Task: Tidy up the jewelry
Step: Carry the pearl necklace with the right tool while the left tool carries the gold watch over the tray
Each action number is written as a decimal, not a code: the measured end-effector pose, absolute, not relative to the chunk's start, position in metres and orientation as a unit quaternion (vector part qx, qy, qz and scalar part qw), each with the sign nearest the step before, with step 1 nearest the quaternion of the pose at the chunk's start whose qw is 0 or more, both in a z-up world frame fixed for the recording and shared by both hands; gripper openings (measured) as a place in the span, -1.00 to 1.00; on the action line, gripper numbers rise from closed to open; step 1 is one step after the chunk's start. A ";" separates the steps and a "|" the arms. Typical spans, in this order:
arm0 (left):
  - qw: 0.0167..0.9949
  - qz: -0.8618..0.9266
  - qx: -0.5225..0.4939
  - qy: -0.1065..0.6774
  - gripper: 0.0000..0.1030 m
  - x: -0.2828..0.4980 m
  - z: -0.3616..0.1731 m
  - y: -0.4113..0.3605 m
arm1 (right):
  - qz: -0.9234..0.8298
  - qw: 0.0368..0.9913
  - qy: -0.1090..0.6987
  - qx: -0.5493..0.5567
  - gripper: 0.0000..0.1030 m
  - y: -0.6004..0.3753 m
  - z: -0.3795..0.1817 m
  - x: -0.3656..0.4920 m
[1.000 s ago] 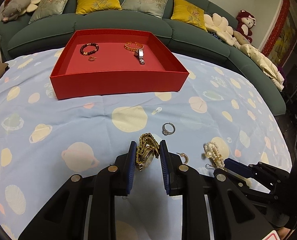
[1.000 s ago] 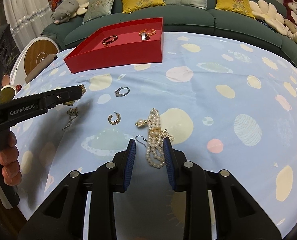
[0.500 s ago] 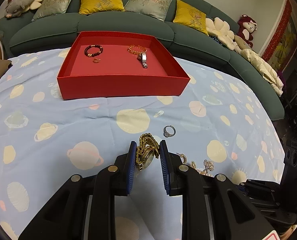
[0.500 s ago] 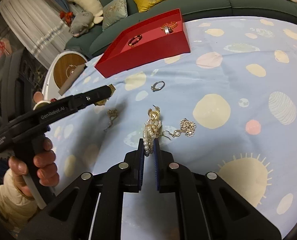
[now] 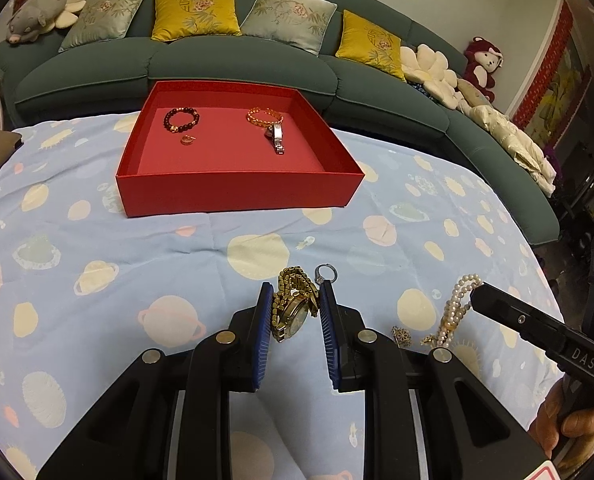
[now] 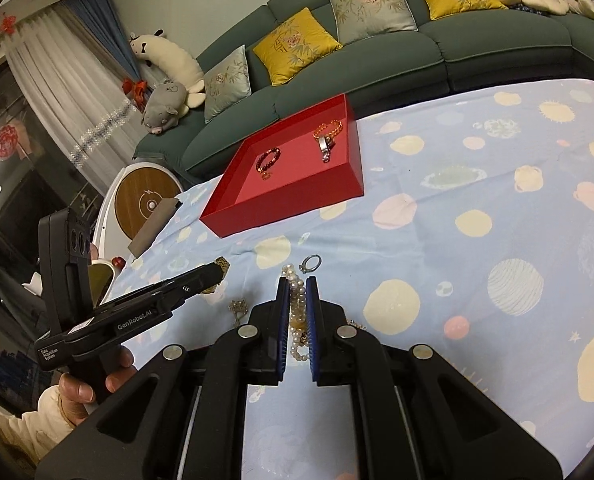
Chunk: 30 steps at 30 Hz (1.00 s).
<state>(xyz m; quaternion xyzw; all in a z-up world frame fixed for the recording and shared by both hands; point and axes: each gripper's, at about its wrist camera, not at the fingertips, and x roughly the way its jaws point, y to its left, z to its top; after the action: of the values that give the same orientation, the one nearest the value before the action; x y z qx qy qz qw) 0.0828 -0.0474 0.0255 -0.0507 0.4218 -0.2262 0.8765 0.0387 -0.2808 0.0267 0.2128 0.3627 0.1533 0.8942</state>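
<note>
A gold watch [image 5: 293, 312] is held between the blue pads of the left gripper [image 5: 293, 316], with the jaws closed only as far as the watch allows; its band stands up above the fingertips, so the grip is on the case and the lower links. A pearl necklace [image 6: 297, 312] is pinched by the right gripper [image 6: 297, 312], whose jaws are nearly closed on the strands, and part of the necklace hangs down between the fingers. Both pieces seem to be lifted off the blue patterned cloth [image 5: 97, 248], probably so that they can be carried without dragging. The red tray [image 5: 237, 192] is placed farther ahead, near the green sofa [image 5: 237, 64], and a dark bead bracelet [image 5: 181, 118], an orange bracelet [image 5: 263, 116], a silver watch [image 5: 277, 136] and a small ring [image 5: 187, 140] are already laid inside it, well apart from each other. A silver ring [image 5: 327, 272] and a small gold pendant [image 5: 401, 334] are left on the cloth near the grippers. The sorting is judged to be about half done.
</note>
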 end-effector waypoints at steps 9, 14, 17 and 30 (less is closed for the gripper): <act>0.882 -0.233 -0.071 0.405 -0.61 0.077 0.044 -0.031 | 0.148 0.912 0.333 0.192 -0.86 -0.270 0.051 0.045; 0.886 -0.228 -0.078 0.396 -0.61 0.077 0.052 -0.022 | 0.151 0.917 0.319 0.188 -0.86 -0.260 0.063 0.054; 0.889 -0.225 -0.084 0.391 -0.61 0.077 0.056 -0.016 | 0.152 0.920 0.312 0.184 -0.86 -0.253 0.070 0.060; 0.894 -0.207 -0.101 0.384 -0.61 0.082 0.064 0.009 | 0.152 0.923 0.299 0.190 -0.85 -0.240 0.079 0.080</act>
<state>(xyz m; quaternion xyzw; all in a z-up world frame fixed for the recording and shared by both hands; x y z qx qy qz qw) 0.0821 0.0095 0.0642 -0.1013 0.3842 -0.2066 0.8941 0.0796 -0.2396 0.0795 0.1895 0.2990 0.1516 0.9229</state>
